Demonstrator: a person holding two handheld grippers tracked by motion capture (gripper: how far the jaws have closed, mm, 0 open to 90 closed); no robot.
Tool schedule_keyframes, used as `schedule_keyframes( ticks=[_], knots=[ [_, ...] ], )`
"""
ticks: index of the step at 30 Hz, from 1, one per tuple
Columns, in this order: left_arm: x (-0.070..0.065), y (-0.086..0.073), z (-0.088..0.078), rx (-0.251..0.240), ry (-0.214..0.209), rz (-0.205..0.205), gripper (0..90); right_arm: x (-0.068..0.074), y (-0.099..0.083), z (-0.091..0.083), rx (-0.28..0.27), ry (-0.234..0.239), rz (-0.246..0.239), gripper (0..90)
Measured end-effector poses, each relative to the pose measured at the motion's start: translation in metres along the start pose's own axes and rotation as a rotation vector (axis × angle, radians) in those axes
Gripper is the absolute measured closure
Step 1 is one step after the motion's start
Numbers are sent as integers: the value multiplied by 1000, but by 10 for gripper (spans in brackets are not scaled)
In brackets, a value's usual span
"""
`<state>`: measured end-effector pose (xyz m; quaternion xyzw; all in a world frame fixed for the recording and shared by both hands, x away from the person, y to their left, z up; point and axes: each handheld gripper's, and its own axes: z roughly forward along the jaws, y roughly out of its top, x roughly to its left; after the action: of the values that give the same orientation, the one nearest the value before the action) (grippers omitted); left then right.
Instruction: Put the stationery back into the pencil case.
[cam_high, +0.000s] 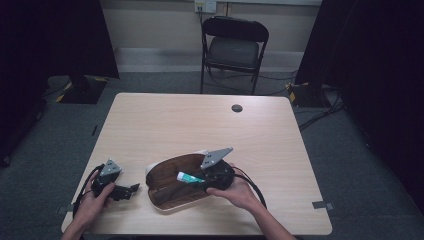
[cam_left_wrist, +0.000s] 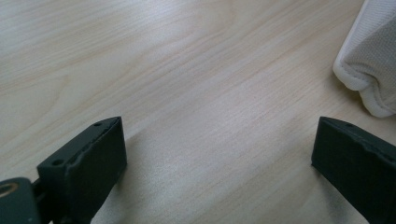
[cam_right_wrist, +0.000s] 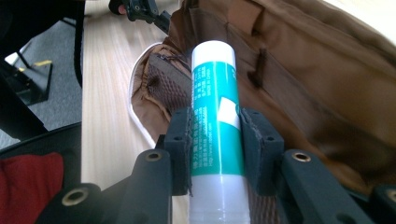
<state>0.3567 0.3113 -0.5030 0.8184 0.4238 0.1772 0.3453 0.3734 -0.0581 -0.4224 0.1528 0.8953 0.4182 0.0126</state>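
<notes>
Pale wood is spreading under everything: the table (cam_high: 200, 120) is carrying an open brown pouch (cam_high: 175, 187) near its front edge. Over the pouch, the right gripper (cam_right_wrist: 215, 140) is clamping a teal-and-white tube (cam_right_wrist: 215, 126) between its jaws. Just left of the pouch, the left gripper (cam_left_wrist: 219, 154) is resting, jaws standing wide apart, holding nothing.

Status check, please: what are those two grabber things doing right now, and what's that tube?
Right hand-held gripper shut on teal-and-white tube, over open brown pouch. Left hand-held gripper open, empty, low over table. Nothing blocking.
</notes>
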Motion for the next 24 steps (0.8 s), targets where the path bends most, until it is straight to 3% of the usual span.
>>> schedule_keyframes(
  ticks=[9, 19, 22, 24],
  knots=[
    [0, 0, 0, -5, -2, 0, 20, -5, 19, 33, 63, 38, -23, 661],
    [0, 0, 0, -5, -2, 1, 20, -12, 24, 43, 76, 51, -13, 660],
    [0, 0, 0, -4, -2, 1, 20, -14, 23, 46, 89, 49, 18, 659],
    [0, 0, 0, -3, -2, 1, 20, -16, 23, 47, 75, 53, 12, 655]
  ],
)
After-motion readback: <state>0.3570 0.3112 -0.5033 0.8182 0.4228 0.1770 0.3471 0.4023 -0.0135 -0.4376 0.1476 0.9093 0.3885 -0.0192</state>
